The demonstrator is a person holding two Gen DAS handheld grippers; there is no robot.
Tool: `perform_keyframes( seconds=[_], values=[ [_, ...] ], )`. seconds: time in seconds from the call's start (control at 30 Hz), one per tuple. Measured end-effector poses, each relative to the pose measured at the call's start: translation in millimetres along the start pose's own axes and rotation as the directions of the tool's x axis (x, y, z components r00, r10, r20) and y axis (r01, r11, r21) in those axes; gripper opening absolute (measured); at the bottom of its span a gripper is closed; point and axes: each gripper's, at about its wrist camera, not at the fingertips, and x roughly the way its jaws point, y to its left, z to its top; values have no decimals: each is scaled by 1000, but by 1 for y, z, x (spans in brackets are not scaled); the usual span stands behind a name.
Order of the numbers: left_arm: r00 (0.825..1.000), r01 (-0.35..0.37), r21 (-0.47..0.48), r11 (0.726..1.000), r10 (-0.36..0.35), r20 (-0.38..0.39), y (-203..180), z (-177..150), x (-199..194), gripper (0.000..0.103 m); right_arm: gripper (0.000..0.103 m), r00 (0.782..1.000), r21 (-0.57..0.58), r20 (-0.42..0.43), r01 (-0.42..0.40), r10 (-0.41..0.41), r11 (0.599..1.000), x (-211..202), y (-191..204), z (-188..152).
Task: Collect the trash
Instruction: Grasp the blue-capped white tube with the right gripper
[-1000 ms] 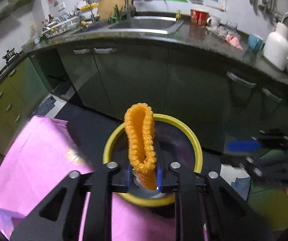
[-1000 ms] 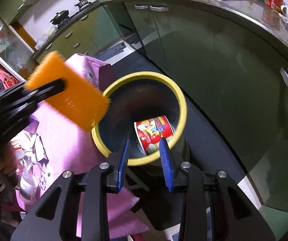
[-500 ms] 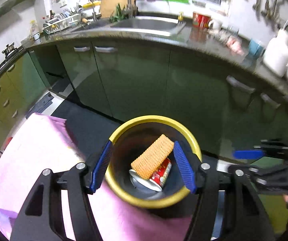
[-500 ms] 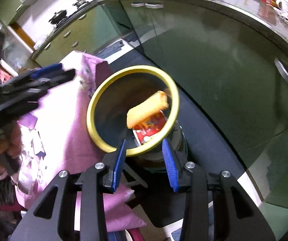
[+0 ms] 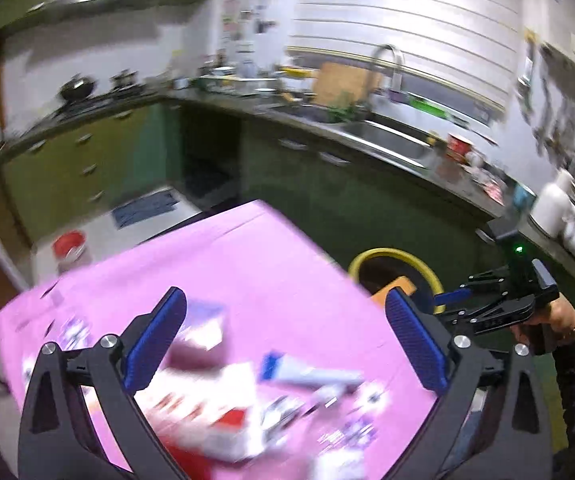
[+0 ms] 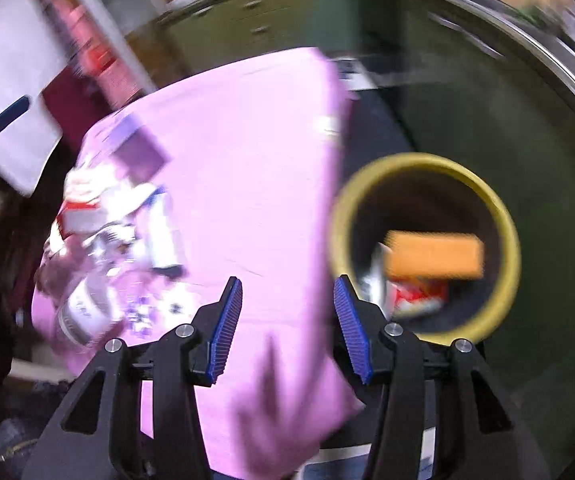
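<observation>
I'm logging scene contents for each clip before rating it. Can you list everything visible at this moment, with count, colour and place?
Bin: one, yellow rim, dark inside, on the floor beside the table.
Sponge: one, orange, inside the bin.
Can: one, red and white, in the bin under the sponge.
Tablecloth: one, pink, covering the table.
Litter: several blurred packets and wrappers, white, red, blue, purple, at the table's near end; exact count unclear.
Kitchen counter: one, dark top, green cabinets, with a sink.
Left gripper: black, blue pads, jaws opening, nothing between them, over the table.
Right gripper: black, blue pads, jaws opening, nothing between them.
</observation>
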Motion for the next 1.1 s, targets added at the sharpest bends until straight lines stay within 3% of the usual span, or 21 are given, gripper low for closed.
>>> perform_keyframes(
  seconds=[0.13,0.33,0.67,1.1],
  values=[
    [999,-26,-91,995,24,-24,50,-36,-20,95,48,996,-124,-60,-67,60,990,30,54,29],
    [997,-43,-113,993,36,-66,68,-78,-37,95,41,981,-267,-186,-105,56,958,83,111,56],
    [999,-48,-94,994,50,19,76,-92,-56,96,38,962,-316,-268,-41,-47,948,129,126,63],
    [998,-62,-103,993,63,6,84,-100,-57,96,34,940,-356,-317,8,-129,934,166,139,64]
  ],
)
